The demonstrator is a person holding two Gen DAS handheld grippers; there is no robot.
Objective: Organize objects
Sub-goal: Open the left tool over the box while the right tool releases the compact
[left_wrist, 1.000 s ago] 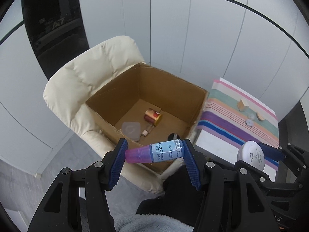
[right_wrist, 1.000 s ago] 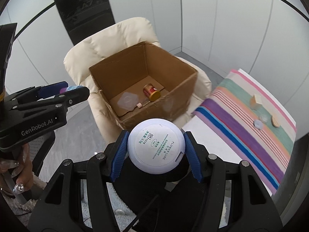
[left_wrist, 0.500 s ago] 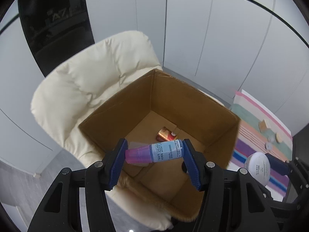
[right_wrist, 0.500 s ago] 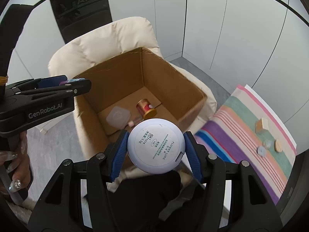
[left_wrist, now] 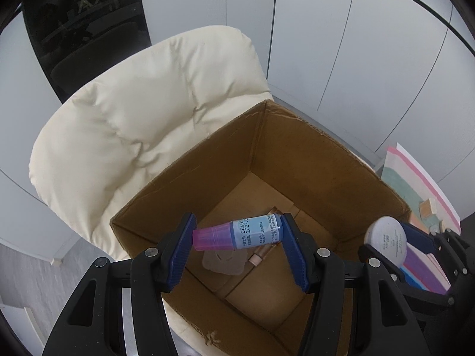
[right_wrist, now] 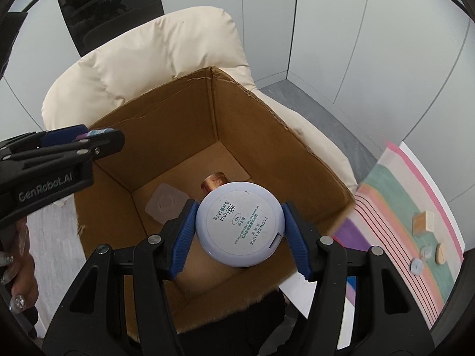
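Sitting on a cream chair [left_wrist: 154,112], cardboard box [left_wrist: 297,154]; pale panelled walls [left_wrist: 341,29], probably.

A pink-capped blue-labelled tube [left_wrist: 237,233] and round white compact [right_wrist: 241,223] are held over the open cardboard box [left_wrist: 297,160].

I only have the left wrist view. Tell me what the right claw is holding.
Observer: The right claw is shut on a round white compact, its printed face toward the camera.
Operator: List what sits on the striped cloth.
Observer: A wooden block, a wooden disc, a blue button and a small clear piece lie on the striped cloth.
Operator: Say what my tube hides in the box.
Observer: A copper-coloured can lies on the cardboard box floor, near a translucent lid.
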